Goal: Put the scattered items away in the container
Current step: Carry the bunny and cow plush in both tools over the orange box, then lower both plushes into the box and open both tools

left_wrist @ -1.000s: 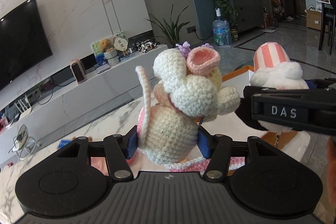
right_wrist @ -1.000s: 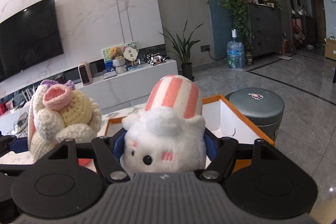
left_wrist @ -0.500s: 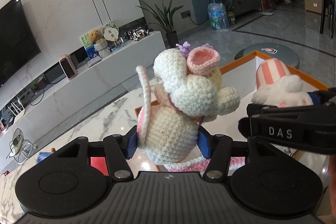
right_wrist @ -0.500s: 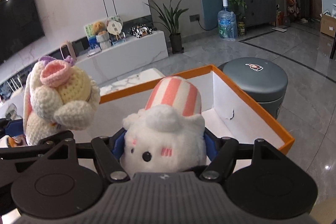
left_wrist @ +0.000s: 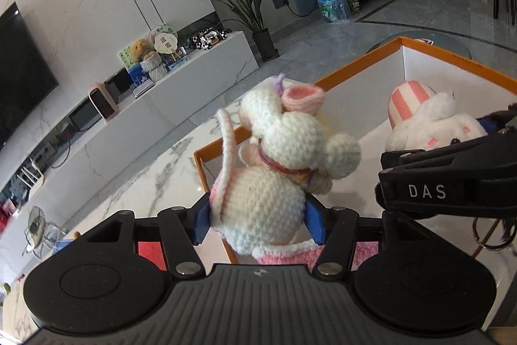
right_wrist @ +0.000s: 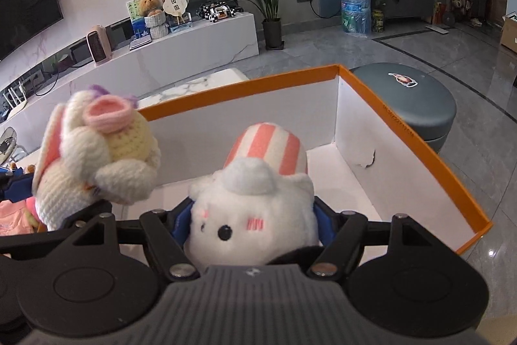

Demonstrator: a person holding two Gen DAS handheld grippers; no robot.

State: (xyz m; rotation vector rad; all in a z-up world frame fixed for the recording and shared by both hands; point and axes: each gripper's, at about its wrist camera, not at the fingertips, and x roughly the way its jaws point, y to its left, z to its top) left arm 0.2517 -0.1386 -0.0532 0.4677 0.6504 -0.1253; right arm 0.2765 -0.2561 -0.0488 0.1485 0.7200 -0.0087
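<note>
My left gripper (left_wrist: 257, 223) is shut on a cream crocheted mouse doll (left_wrist: 268, 183) with a pink ear, held above the near left corner of the orange-rimmed white box (left_wrist: 355, 63). The doll also shows at the left of the right wrist view (right_wrist: 93, 157). My right gripper (right_wrist: 252, 225) is shut on a white plush toy (right_wrist: 252, 215) with a pink striped hat, held over the inside of the box (right_wrist: 404, 138). The plush also shows at the right of the left wrist view (left_wrist: 429, 125), beside the right gripper's black body.
The box sits on a white marble table (left_wrist: 135, 183). A red item (left_wrist: 148, 251) lies on the table below my left gripper. A round grey stool (right_wrist: 416, 99) stands behind the box. A white TV cabinet (right_wrist: 181, 57) runs along the far wall.
Both grippers have tilted downward and moved forward with their toys, so the box now fills more of both views and lies under the toys.
</note>
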